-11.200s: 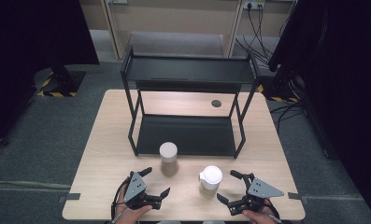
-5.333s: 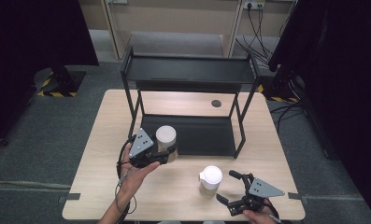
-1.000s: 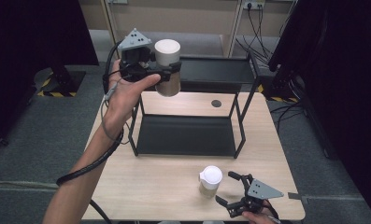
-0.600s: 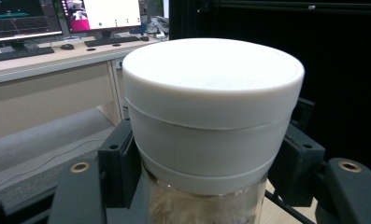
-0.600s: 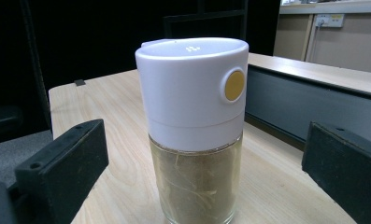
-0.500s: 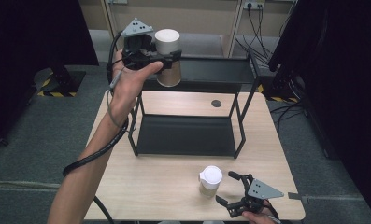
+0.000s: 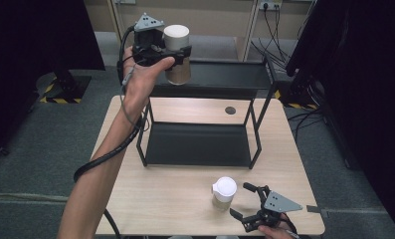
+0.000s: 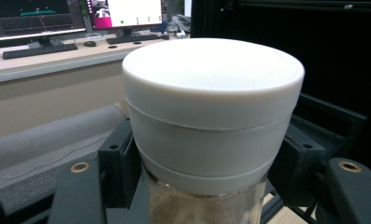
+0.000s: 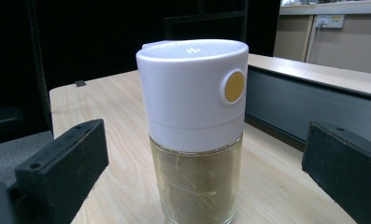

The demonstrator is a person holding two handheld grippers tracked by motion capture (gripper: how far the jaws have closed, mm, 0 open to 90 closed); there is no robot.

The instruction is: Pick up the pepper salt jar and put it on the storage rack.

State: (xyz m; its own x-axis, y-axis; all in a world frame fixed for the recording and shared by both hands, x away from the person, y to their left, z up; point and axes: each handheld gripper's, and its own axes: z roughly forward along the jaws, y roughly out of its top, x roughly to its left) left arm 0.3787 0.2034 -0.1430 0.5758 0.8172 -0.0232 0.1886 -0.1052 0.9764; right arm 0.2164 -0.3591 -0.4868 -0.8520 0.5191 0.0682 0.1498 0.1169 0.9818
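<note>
L gripper (image 7: pixel 177 50) raised, clamped; R gripper (image 7: pixel 247 201) low, spread.

Rack (image 7: pixel 205 144) mid-table (image 7: pixel 185 204), one jar (image 7: pixel 176 55) held above its top shelf's left end — second jar (image 7: pixel 223 193) on table before rack, right.

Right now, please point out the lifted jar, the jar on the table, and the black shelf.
lifted jar (image 7: pixel 177 35), high view, white lid.
jar on the table (image 9: pixel 192 88), right gripper view, white cap.
black shelf (image 7: pixel 220 74), high view, top deck.
</note>
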